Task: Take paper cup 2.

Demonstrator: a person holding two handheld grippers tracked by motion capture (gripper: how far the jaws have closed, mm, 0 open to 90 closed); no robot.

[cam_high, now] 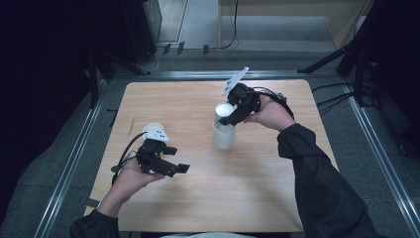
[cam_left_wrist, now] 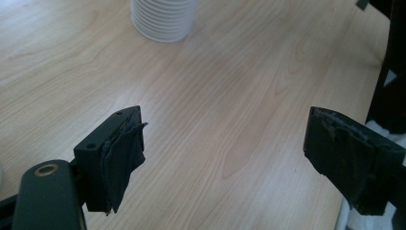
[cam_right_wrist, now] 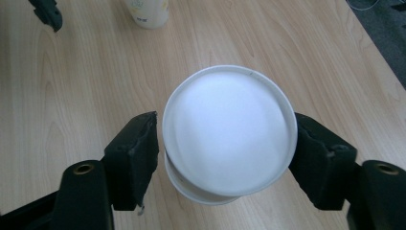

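Note:
A stack of white paper cups [cam_high: 224,138] stands upright in the middle of the wooden table [cam_high: 208,208]. My right gripper [cam_high: 227,116] reaches over it from the right, and its two pads touch opposite sides of the rim of the top cup [cam_right_wrist: 230,129]. That cup sits slightly off-centre over the one below [cam_right_wrist: 201,195]. My left gripper [cam_high: 179,168] hovers low at the table's left, jaws wide apart with bare wood between them [cam_left_wrist: 225,153]. In the left gripper view the ribbed stack [cam_left_wrist: 165,19] stands ahead, well beyond the jaws.
A single pale cup with yellow print [cam_right_wrist: 146,12] stands on the table close behind the left hand [cam_high: 151,128]. Metal rails [cam_high: 74,158] frame the table. Dark stands and cables lie on the floor beyond the far edge.

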